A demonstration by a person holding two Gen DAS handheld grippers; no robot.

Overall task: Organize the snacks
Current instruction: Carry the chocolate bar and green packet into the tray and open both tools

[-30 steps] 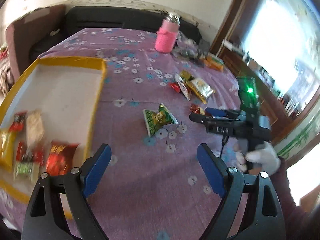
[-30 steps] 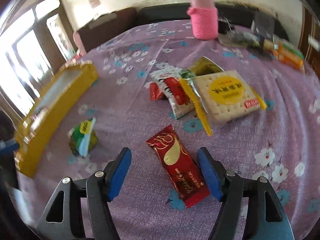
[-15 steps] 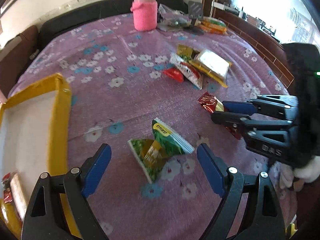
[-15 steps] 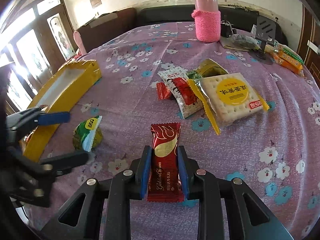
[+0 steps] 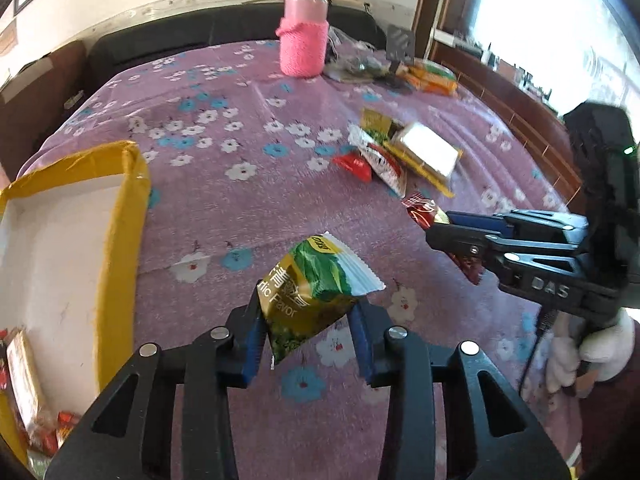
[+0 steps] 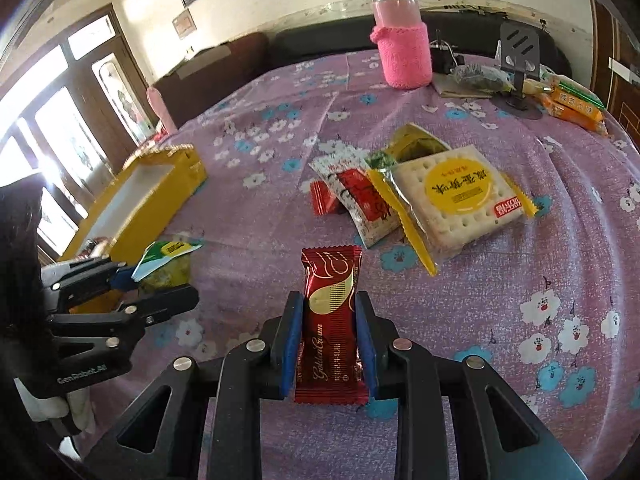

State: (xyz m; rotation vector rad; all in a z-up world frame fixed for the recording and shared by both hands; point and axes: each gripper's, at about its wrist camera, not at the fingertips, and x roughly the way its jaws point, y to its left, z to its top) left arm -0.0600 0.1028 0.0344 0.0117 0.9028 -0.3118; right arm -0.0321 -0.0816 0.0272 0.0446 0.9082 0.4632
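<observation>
My left gripper is shut on a green snack packet and holds it just above the purple flowered tablecloth. My right gripper is shut on a red chocolate bar wrapper. Each gripper shows in the other's view: the right gripper with the red bar, the left gripper with the green packet. The yellow box with a white inside lies to the left and holds several snacks.
A pile of snacks lies mid-table: a cracker pack, a white-and-red packet and a small red packet. A pink-sleeved bottle, a phone stand and orange packs stand at the far edge.
My left gripper moved right from the box to the green packet and shut on it. My right gripper shut on the red bar and has lifted it slightly.
</observation>
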